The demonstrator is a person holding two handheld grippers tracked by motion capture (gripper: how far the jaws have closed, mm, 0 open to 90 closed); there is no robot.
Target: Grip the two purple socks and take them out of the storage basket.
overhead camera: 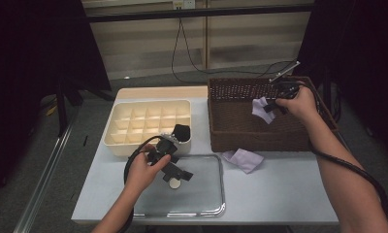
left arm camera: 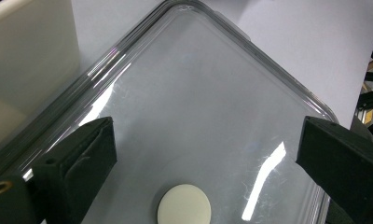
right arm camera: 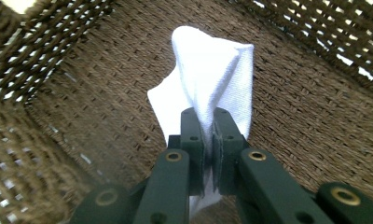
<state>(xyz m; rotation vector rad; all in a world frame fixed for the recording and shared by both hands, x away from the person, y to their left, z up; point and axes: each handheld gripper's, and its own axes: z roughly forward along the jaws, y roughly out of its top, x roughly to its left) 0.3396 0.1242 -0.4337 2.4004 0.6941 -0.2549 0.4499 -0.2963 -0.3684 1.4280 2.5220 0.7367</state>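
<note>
My right gripper [right arm camera: 208, 140] had its jaws pinched tight on a white cloth [right arm camera: 212, 70], held inside the brown basket [overhead camera: 231, 131] at the counter's far right corner. My left gripper [left arm camera: 203, 154] hung with jaws wide apart, gripping nothing, over the clear tray [overhead camera: 206, 194] at the near edge, above a pale disc [left arm camera: 184, 205].

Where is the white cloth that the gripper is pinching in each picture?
High view: the white cloth hangs upper right, over the brown basket, by the right gripper.
Right gripper view: centre, clamped between the shut jaws.
Left gripper view: not in it.
Shared landmark: the basket's woven wall.
</note>
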